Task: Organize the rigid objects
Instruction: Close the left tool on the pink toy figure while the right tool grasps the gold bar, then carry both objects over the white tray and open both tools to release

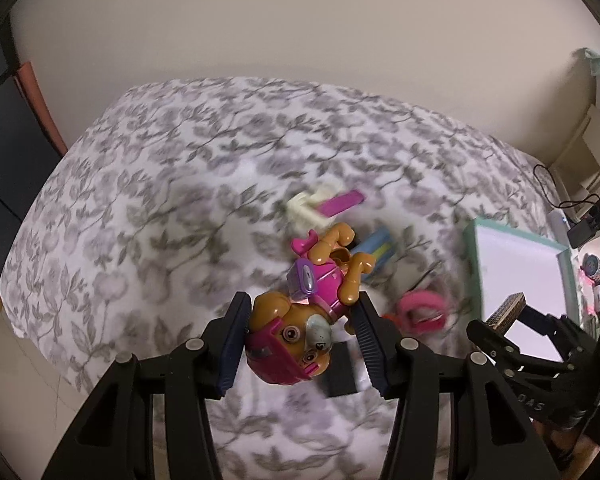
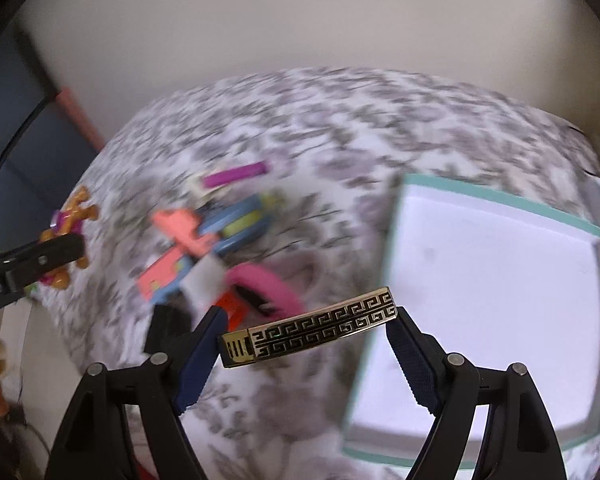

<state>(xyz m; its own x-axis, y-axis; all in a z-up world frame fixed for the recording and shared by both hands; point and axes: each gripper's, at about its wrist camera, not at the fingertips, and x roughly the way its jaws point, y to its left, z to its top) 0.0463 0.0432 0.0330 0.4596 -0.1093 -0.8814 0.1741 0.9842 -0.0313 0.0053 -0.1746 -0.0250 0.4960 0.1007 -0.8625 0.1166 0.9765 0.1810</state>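
Observation:
My left gripper (image 1: 302,314) is shut on a toy dog figure (image 1: 300,320) in a pink outfit, gripped by its head and lifted above the bed. The same toy dog figure (image 2: 70,224) shows at the left edge of the right wrist view. My right gripper (image 2: 306,334) is shut on a gold bar with a black key pattern (image 2: 312,328), held end to end across its fingers. That gold bar (image 1: 506,310) appears in the left wrist view at the right. A white tray with a teal rim (image 2: 404,208) lies on the bed to the right.
Loose toys lie blurred on the floral bedspread (image 1: 160,200): a purple stick (image 2: 236,174), a pink ring (image 2: 264,280), a blue and yellow piece (image 2: 240,220), salmon pieces (image 2: 180,228) and a black block (image 1: 342,368). A pale wall stands behind; cables and shelves sit at the right (image 1: 588,208).

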